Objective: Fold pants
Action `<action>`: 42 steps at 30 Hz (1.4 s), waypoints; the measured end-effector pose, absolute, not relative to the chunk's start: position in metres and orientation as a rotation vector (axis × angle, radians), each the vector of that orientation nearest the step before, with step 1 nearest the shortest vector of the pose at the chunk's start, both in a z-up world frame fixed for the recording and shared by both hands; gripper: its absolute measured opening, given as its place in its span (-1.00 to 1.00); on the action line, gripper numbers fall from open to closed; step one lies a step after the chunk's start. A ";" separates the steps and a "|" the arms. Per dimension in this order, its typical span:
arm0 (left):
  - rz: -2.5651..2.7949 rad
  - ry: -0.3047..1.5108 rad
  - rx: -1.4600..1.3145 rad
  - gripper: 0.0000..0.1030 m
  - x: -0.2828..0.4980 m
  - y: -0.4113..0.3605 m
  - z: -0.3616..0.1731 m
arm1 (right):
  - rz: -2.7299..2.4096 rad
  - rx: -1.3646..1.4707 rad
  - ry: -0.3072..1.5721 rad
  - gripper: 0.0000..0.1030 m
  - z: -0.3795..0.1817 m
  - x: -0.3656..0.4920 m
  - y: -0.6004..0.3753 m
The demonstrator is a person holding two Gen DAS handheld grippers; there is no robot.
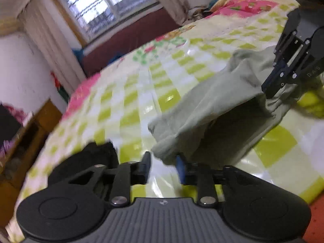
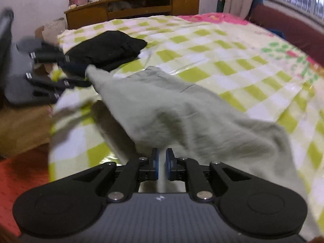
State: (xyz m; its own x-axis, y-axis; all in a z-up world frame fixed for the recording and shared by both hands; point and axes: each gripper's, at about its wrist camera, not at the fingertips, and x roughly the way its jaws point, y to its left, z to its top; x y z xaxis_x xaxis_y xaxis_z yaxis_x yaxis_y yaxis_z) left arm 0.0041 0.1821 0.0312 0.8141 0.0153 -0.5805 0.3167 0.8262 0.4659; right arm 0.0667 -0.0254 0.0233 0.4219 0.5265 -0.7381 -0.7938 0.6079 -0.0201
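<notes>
Presently, findings run from nearest to farthest.

Right gripper (image 2: 161, 163): jaws nearly together, pinching an edge of the pale grey-green cotton pants (image 2: 182, 111); cloth is visible between the blue pads.

Left gripper (image 1: 163, 167): jaws partly apart. A corner of the pants sits between them and against the blue pad; in the right wrist view this gripper (image 2: 81, 77) appears to carry a peaked corner of the cloth. Grip judged light; pad pressure cannot be confirmed through the blur.

Location of pants: on the near part of the green-and-white checked glossy bed cover (image 2: 232, 60), lifted at two corners and sagging between them, with shadow beneath the raised span.

Orientation: long axis runs roughly from one gripper to the other, across the right wrist view from lower right to upper left. Waistband and leg ends cannot be told apart.

Progress: judged mid-fold. The garment already looks compact, so some folding appears done; the raised edge has not yet been laid down and smoothed.

Beyond: a folded black garment (image 2: 107, 46) lies farther along the cover, apart from the pants.

Far end: a wooden desk (image 2: 133, 6) against the wall.
</notes>
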 end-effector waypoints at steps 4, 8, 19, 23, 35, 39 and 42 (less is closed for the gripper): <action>-0.203 0.635 0.674 0.07 0.002 0.173 0.018 | 0.857 -0.404 0.797 -0.54 0.015 0.062 -0.030; -0.148 0.717 0.734 0.07 -0.006 0.185 0.007 | 0.820 -0.386 0.823 -0.40 0.017 0.059 -0.059; -0.382 0.520 0.526 0.13 0.005 0.104 0.049 | 0.274 -0.102 0.919 -0.35 0.024 0.041 -0.229; -0.583 0.507 0.457 0.13 0.024 0.033 0.033 | 0.078 0.040 0.865 -0.17 0.032 0.047 -0.294; -0.877 0.523 0.491 0.16 0.050 -0.113 0.029 | -0.304 -0.050 0.847 0.02 0.010 0.002 -0.423; -0.888 0.552 0.508 0.16 0.067 -0.141 0.023 | -0.322 -0.050 0.798 0.24 -0.003 0.010 -0.441; -0.882 0.604 0.490 0.16 0.082 -0.157 0.019 | -0.338 0.058 0.776 0.24 -0.010 0.026 -0.468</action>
State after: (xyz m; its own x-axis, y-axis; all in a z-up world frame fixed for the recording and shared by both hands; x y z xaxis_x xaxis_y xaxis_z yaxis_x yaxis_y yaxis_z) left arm 0.0817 -0.1573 0.0186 0.4917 -0.5607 -0.6662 0.8239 0.5471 0.1476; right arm 0.0259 -0.4685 -0.0098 0.6629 -0.2780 -0.6952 0.3203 0.9446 -0.0723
